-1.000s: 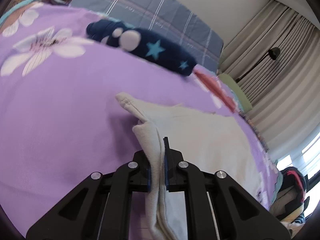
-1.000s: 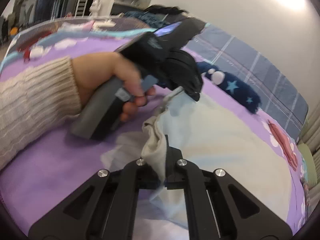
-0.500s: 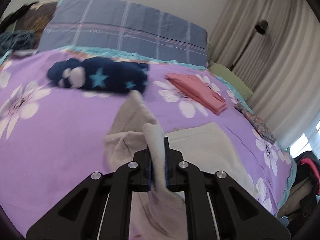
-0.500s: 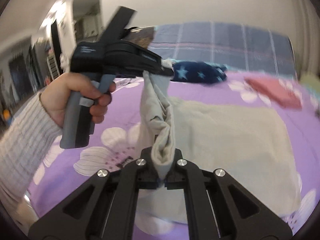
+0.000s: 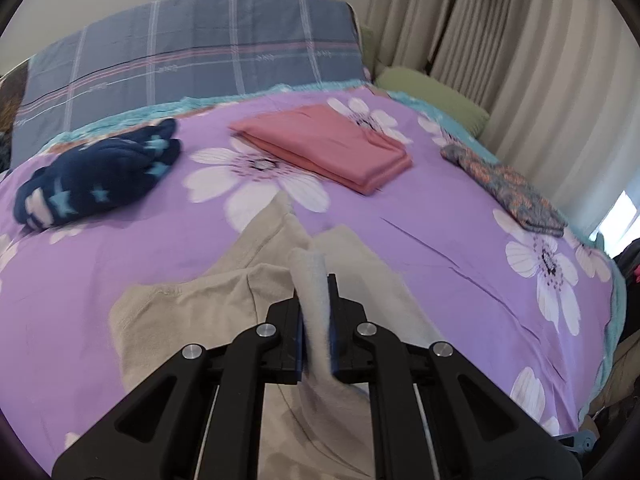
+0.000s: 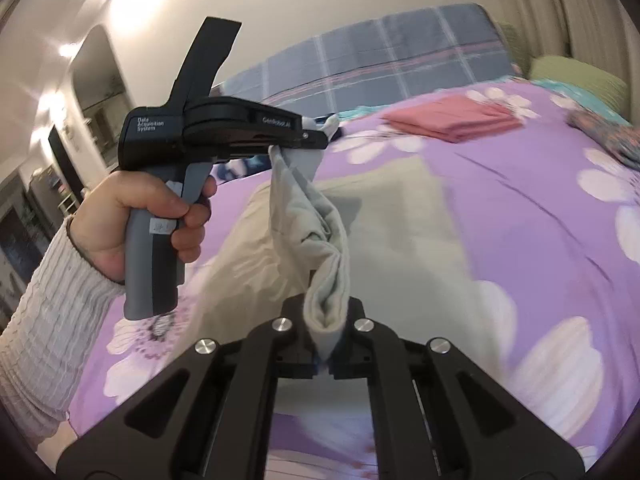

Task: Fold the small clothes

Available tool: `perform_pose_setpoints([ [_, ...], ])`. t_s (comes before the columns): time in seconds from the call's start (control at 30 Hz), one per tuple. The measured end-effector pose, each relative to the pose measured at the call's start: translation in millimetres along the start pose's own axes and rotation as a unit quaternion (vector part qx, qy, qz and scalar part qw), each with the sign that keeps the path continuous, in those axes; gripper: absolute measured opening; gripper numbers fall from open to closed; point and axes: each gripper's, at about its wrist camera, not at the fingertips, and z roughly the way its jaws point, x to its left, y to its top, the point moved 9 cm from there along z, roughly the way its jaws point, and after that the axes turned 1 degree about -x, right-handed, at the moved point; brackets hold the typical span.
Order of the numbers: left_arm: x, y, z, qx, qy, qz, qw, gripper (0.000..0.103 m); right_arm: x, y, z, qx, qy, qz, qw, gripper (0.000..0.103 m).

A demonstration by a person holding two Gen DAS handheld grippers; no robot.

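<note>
A beige garment [image 5: 192, 312] lies partly on the purple flowered bedspread [image 5: 420, 240] and is lifted by one edge. My left gripper [image 5: 316, 312] is shut on a bunched edge of it. The right wrist view shows my right gripper [image 6: 326, 334] shut on another bunch of the same beige garment [image 6: 400, 216], and the left gripper [image 6: 320, 136] held up by a hand [image 6: 136, 208], with the cloth stretched taut between the two. The rest of the garment drapes down onto the bed.
A folded pink garment [image 5: 324, 148] lies further back on the bed, a dark blue star-patterned garment [image 5: 96, 176] at the left, a patterned folded cloth [image 5: 504, 188] at the right edge. A plaid pillow [image 5: 192, 60] and curtains [image 5: 520, 60] stand behind.
Both grippers have swung across the bed and risen, carrying the garment's edge up and over. Both have rolled upright. The pink garment has come into view.
</note>
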Motion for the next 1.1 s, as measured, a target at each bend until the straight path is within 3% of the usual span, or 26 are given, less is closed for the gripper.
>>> perform_pose_setpoints([
  [0.17, -31.7, 1.1, 33.1, 0.023, 0.011, 0.033, 0.9991, 0.009, -31.3, -7.5, 3.3, 0.015, 0.009, 0.052, 0.999, 0.002],
  [0.33, -48.8, 1.2, 57.6, 0.039, 0.023, 0.049, 0.9978, 0.008, -38.4, -16.6, -1.9, 0.019, 0.015, 0.064, 0.998, 0.002],
  [0.6, -50.1, 8.2, 64.2, 0.037, 0.041, 0.046, 0.9974, 0.006, -39.4, -17.3, -11.9, 0.010, 0.031, 0.097, 0.995, 0.002],
  [0.83, -67.4, 12.0, 66.6, 0.032, 0.024, 0.050, 0.9979, 0.006, -44.1, -14.6, -18.5, -0.003, 0.017, 0.095, 0.995, 0.002],
  [0.87, -67.7, 8.0, 71.2, 0.039, 0.023, 0.050, 0.9977, 0.009, -45.5, -18.5, -16.8, 0.003, 0.014, 0.096, 0.995, 0.002],
  [0.97, -62.6, 0.8, 71.7, 0.038, 0.023, 0.039, 0.9983, 0.039, -55.6, -38.2, -4.7, 0.039, 0.006, 0.118, 0.992, 0.002],
  [1.03, -59.6, 2.0, 47.0, 0.003, 0.028, 0.041, 0.9988, 0.045, -57.5, -44.5, -3.1, 0.048, 0.015, 0.134, 0.990, 0.003],
  [1.1, -59.8, -0.9, 16.2, -0.022, 0.027, 0.061, 0.9975, 0.060, -57.3, -45.1, -3.8, 0.049, 0.024, 0.141, 0.988, 0.003],
])
